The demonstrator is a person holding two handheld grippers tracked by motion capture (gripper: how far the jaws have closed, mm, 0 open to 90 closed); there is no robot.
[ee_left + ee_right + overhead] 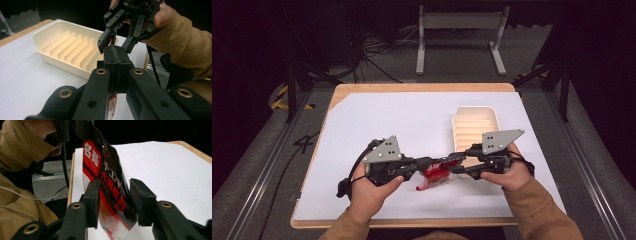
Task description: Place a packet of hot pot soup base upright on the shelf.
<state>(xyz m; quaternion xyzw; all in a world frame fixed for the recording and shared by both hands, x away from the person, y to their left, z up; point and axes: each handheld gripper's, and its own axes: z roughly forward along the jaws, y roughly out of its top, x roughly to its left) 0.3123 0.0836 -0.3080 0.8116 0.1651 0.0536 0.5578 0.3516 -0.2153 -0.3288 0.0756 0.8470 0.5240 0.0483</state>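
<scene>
A red and black sauce packet (437,176) with white lettering hangs between the two grippers, just above the white table cover. My left gripper (432,163) is shut on the packet's upper edge; in the left gripper view its jaws (115,53) are pressed together, with the packet (113,103) showing below them. My right gripper (453,162) faces it from the right. In the right gripper view its jaws (114,188) stand apart on either side of the packet (107,177), with a gap at the right pad. The right gripper (115,41) also appears close ahead in the left gripper view.
A cream tray (474,111) with several ribbed slots sits on the white cover just behind the right hand; its rim (42,35) shows in the left gripper view. The wooden table edge (412,88) frames the cover. A metal stand (459,22) is on the floor beyond.
</scene>
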